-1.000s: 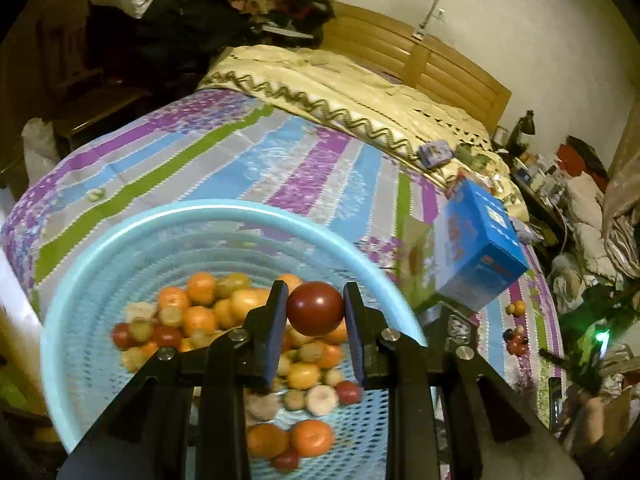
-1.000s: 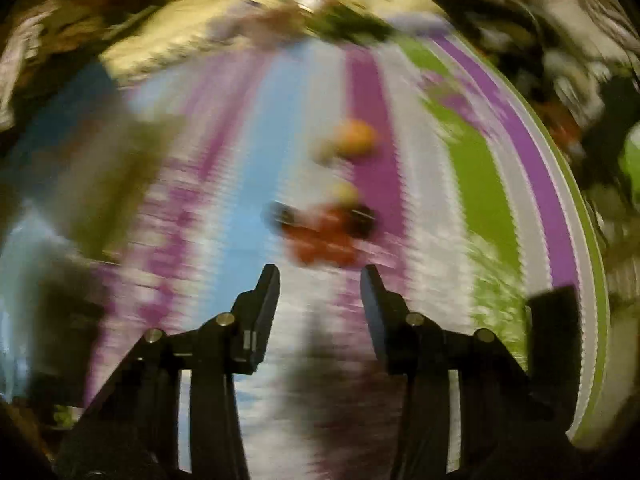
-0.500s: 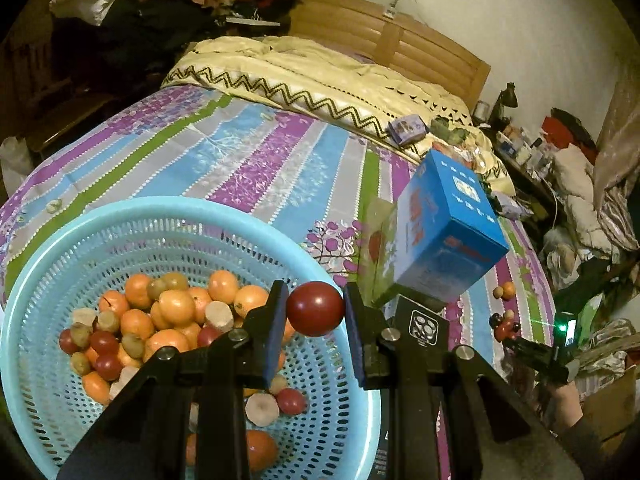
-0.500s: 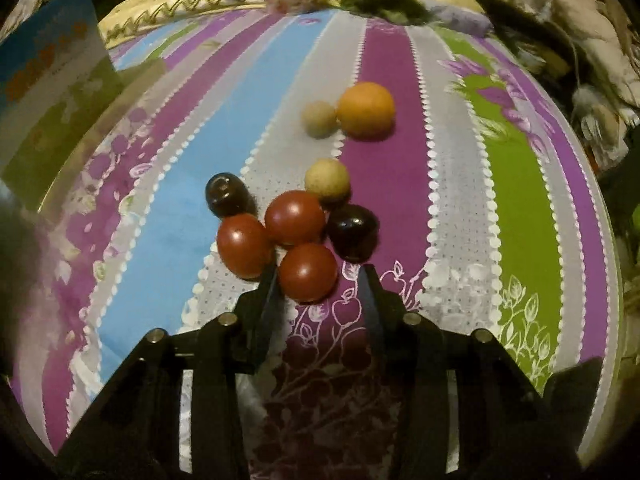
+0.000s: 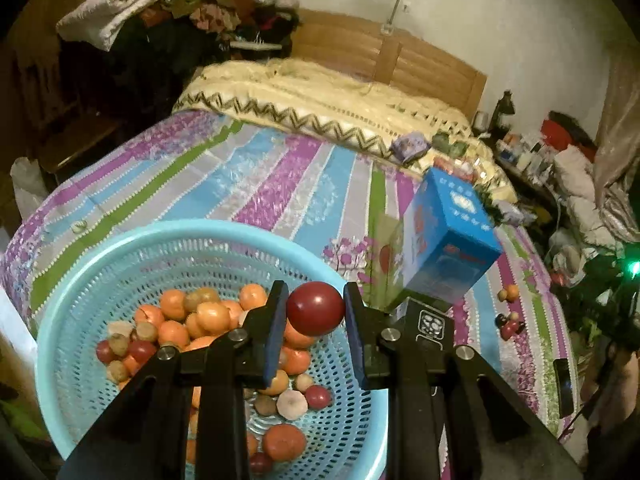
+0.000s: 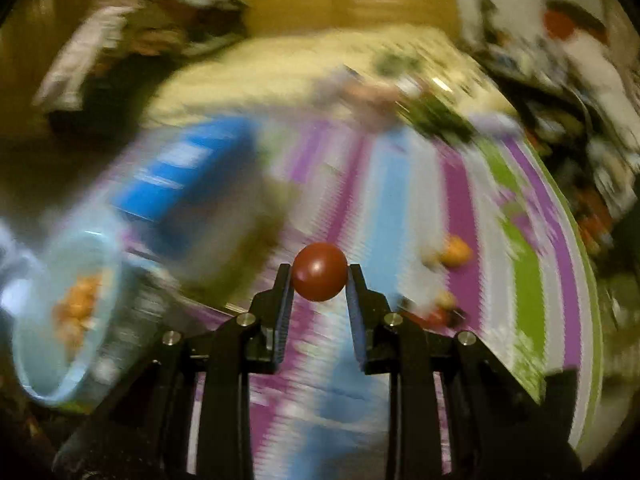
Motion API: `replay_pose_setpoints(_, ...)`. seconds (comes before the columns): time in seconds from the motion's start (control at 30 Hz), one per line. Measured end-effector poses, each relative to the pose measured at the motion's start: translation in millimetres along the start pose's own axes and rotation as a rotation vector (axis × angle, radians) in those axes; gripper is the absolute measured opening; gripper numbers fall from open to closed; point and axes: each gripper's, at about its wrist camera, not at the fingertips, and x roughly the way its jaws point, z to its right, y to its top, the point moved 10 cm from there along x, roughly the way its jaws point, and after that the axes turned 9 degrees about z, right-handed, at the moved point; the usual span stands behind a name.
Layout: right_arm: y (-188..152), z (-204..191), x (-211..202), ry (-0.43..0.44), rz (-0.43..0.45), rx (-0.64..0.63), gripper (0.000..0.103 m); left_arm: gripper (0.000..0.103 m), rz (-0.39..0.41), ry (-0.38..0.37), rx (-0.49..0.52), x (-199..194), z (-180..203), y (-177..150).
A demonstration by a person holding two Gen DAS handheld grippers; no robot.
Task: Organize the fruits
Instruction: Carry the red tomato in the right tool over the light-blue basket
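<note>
Left fingers (image 5: 316, 309): clamped on a dark red fruit (image 5: 315, 308) above the basket (image 5: 100, 256).
Right fingers (image 6: 320, 272): just closing, pinching a red fruit (image 6: 319, 271) (bed (image 6: 404, 200) blurred, probably well below).

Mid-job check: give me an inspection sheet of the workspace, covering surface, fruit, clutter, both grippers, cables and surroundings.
Surface: striped bedspread, cream blanket at the head end.
Job's things: basket holding mixed fruit; loose fruit on the bedspread beyond the blue box.
Clutter: small packets by the blanket; heaped clothes beside the bed.
Grippers: left gripper shut on a red fruit over the basket; right gripper has just been closing, pads now on a second red fruit.
Cables: nothing seen clearly.
Surroundings: wooden headboard, crowded side table; right view blurred.
</note>
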Motion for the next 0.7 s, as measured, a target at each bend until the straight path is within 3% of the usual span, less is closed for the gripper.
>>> replay_pose_setpoints(0.17, 28.6, -109.2, -2.6, 0.193, 0.002, -0.084, 0.027, 0.027, 0.047, -0.002, -0.023, -26.4, -21.9, 13.9)
replay_pose_setpoints(0.33, 21.6, -204.1, 6.9, 0.283, -0.066, -0.185, 0.027, 0.027, 0.048, 0.082, -0.052, -40.4, -53.6, 20.5)
replay_pose_setpoints(0.53, -3.7, -256.1, 19.4, 0.307, -0.163, -0.237, 0.027, 0.027, -0.004, 0.166, -0.069, -47.3, -88.0, 14.3)
replay_pose_setpoints(0.7, -20.5, -290.3, 24.7, 0.325, -0.231, -0.291, 0.027, 0.027, -0.051, 0.192, -0.074, -49.5, -104.0, 5.6)
